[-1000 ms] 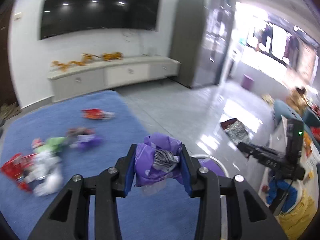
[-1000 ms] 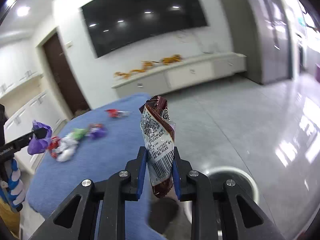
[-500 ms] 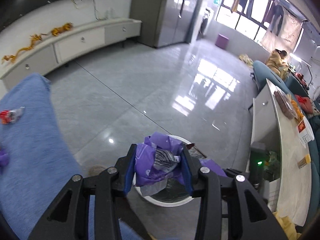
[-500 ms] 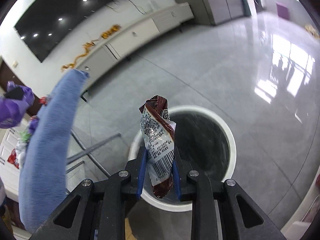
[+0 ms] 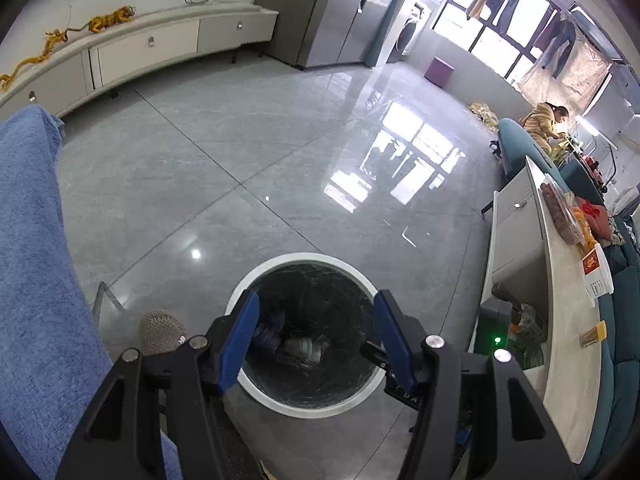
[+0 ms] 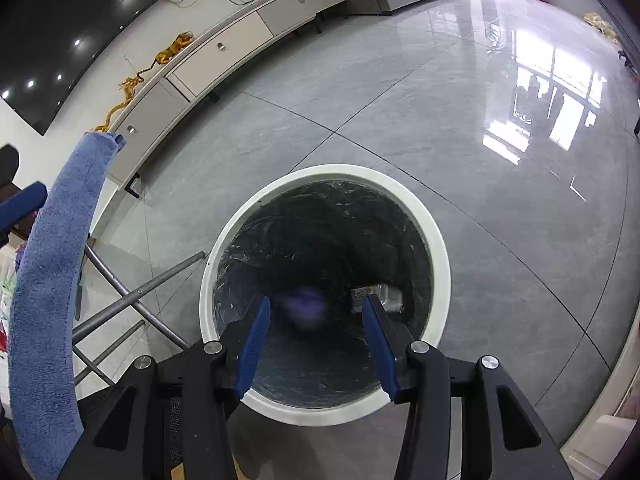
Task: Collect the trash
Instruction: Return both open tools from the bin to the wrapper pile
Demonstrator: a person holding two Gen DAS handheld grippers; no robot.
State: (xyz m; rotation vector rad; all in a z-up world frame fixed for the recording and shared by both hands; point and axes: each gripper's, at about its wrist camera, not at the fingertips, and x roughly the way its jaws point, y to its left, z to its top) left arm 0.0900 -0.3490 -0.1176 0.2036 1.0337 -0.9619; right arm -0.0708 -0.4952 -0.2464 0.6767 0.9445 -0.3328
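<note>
**Inspector A:** Trash bin (image 6: 438, 248): round, with a white rim and a black liner, standing upright on the grey tiled floor (image 6: 460, 112) with its mouth facing up. It sits just right of the blue-covered table (image 6: 44, 280). Contents?

**Inspector B:** In the right wrist view, a blurred purple wrapper (image 6: 306, 304) shows low inside the bin, near the left of the well. A pale wrapper (image 6: 378, 295) with small printed text lies to the right of it, its long axis roughly left to right. The print is too small to read. In the left wrist view a pale crumpled piece (image 5: 302, 349) rests at the bottom; a bluish-purple one (image 5: 269, 330) lies just to its left.

**Inspector A:** Grippers?

**Inspector B:** The left gripper (image 5: 316, 334) hangs over the bin mouth, its blue-padded fingers spread wide and holding nothing. The right gripper (image 6: 316, 338) is likewise spread wide over the bin, with nothing between its pads.

**Inspector A:** Surroundings?

**Inspector B:** A long white cabinet (image 5: 148, 46) stands against the far wall, with golden figurines (image 5: 110, 22) on top. A counter (image 5: 568, 320) runs along the right side. Metal table legs (image 6: 132, 292) cross below the blue cover, left of the bin. No brand is legible anywhere.
</note>
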